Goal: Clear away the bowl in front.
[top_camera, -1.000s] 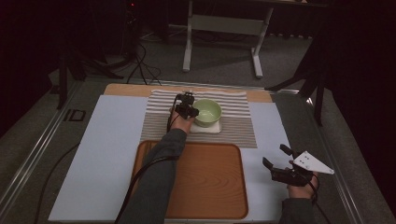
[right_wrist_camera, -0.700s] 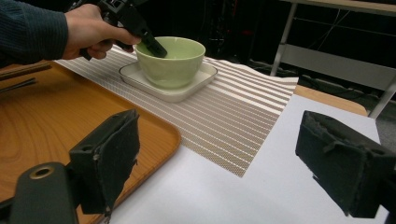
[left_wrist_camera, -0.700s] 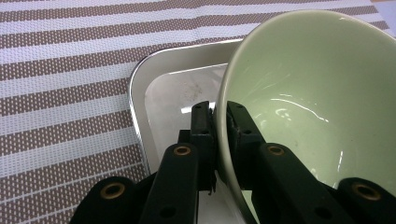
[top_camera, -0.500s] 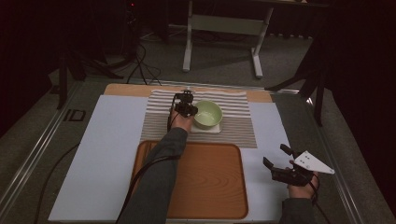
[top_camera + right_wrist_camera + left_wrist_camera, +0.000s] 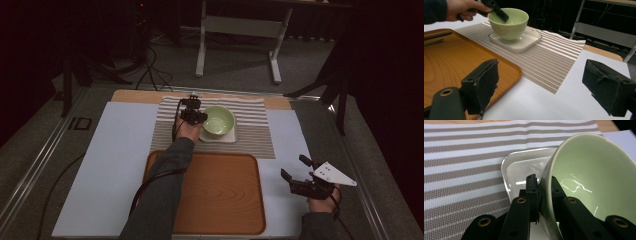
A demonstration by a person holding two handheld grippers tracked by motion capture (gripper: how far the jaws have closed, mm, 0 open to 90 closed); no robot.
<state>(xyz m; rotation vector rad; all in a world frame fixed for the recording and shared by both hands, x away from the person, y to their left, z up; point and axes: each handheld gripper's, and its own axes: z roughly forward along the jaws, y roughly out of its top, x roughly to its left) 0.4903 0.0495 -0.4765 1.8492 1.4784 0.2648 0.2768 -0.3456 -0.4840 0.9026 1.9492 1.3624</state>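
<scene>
The left claw [image 5: 539,195] had just closed on the rim of the green bowl [image 5: 218,121] — lifted and tilted over the white dish [image 5: 220,136] on the striped mat [image 5: 255,135]. The right claw [image 5: 296,174] hung open above the desk [image 5: 100,165].

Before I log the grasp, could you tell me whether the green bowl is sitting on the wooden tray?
No, the green bowl is over the white dish on the striped mat.
</scene>
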